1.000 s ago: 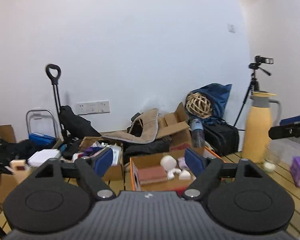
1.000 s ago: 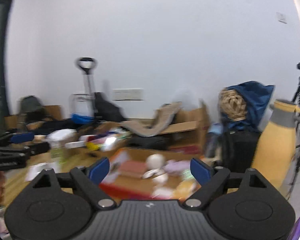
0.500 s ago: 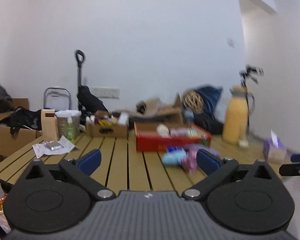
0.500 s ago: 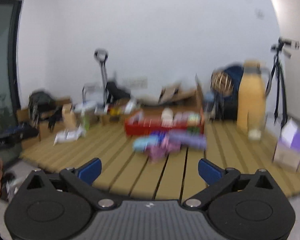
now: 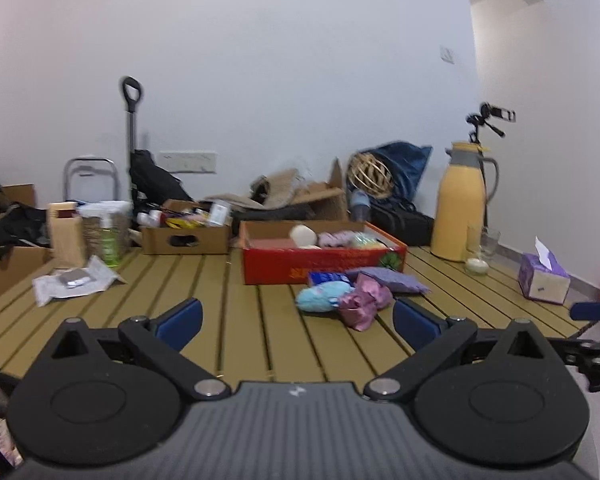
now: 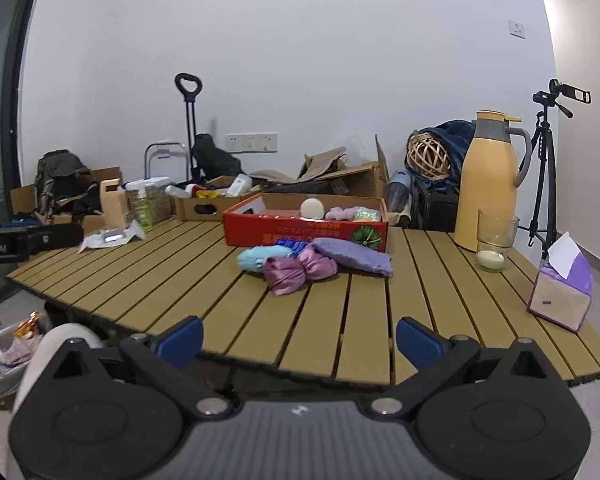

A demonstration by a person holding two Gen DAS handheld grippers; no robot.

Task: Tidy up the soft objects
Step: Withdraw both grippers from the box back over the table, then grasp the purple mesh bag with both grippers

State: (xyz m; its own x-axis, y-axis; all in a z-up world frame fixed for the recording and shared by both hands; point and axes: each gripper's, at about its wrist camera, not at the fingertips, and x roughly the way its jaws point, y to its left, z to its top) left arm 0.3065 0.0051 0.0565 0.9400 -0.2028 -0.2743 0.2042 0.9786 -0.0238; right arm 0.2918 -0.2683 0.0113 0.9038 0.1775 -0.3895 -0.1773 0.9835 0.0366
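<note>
A heap of soft things lies on the slatted wooden table in front of a red box: a light blue plush, a pink-purple satin pouch, a lilac cloth and a blue packet. Inside the red box are a white ball and more soft items. My left gripper is open and empty, short of the heap. My right gripper is open and empty at the table's near edge.
A yellow thermos jug, a glass and a purple tissue box stand on the right. A brown cardboard box, a green bottle and papers sit at the left. Bags, boxes and a tripod line the wall.
Both grippers have pulled back and sunk from over the red box to the table's near side. Their jaws have spread wider. The heap now shows in front of them.
</note>
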